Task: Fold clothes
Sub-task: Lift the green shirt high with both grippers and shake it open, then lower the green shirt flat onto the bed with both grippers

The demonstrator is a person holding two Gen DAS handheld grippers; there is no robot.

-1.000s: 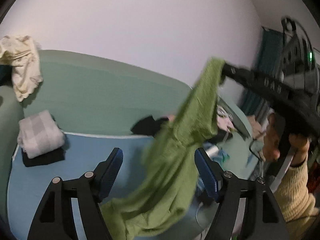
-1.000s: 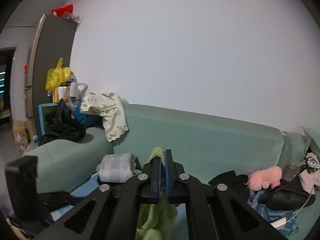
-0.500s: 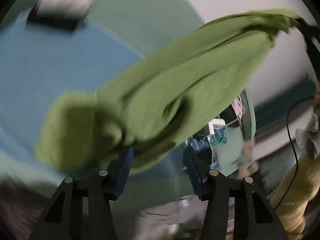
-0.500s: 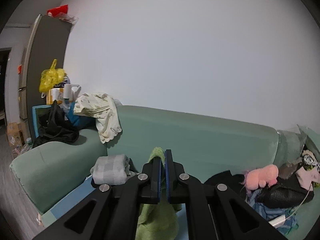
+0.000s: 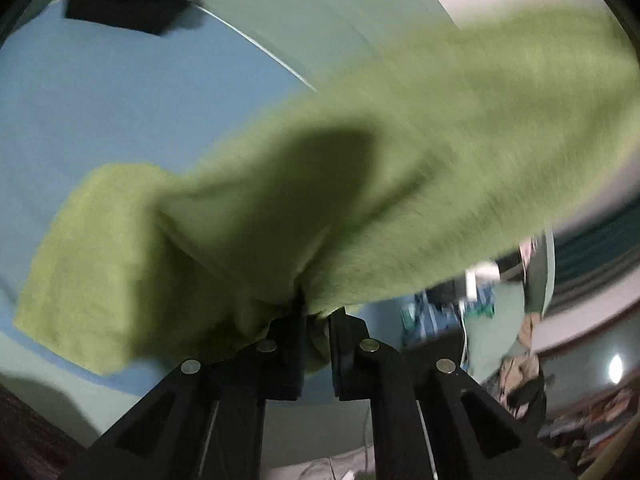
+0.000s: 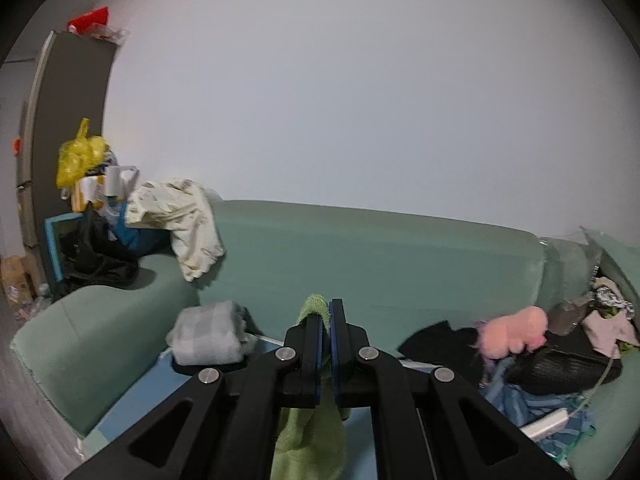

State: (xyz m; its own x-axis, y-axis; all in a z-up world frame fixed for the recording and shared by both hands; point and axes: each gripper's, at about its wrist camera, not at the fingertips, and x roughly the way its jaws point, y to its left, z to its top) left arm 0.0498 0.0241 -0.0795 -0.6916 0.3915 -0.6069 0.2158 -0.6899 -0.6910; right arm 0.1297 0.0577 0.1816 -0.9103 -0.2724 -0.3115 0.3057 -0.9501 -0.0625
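A green knit garment (image 5: 360, 168) stretches across the left wrist view, blurred, from the upper right down to my left gripper (image 5: 317, 312), which is shut on its lower edge above the blue sheet (image 5: 100, 100). My right gripper (image 6: 325, 316) is shut on another part of the same green garment (image 6: 310, 436); a bit of cloth pokes up between the pads and the rest hangs below the fingers. The right gripper is held high in front of the green sofa (image 6: 380, 256).
A folded grey-white garment (image 6: 208, 334) on a black one lies at the sofa's left end. A cream garment (image 6: 180, 216) drapes the armrest. A pink plush (image 6: 512, 332), black clothes and a blue pile (image 6: 528, 404) crowd the right end. A dark cabinet (image 6: 68, 120) stands left.
My left gripper was open beside the hanging green garment, swung down toward the blue sheet, and has now closed on the cloth. My right gripper stayed shut on the garment, shifting slightly.
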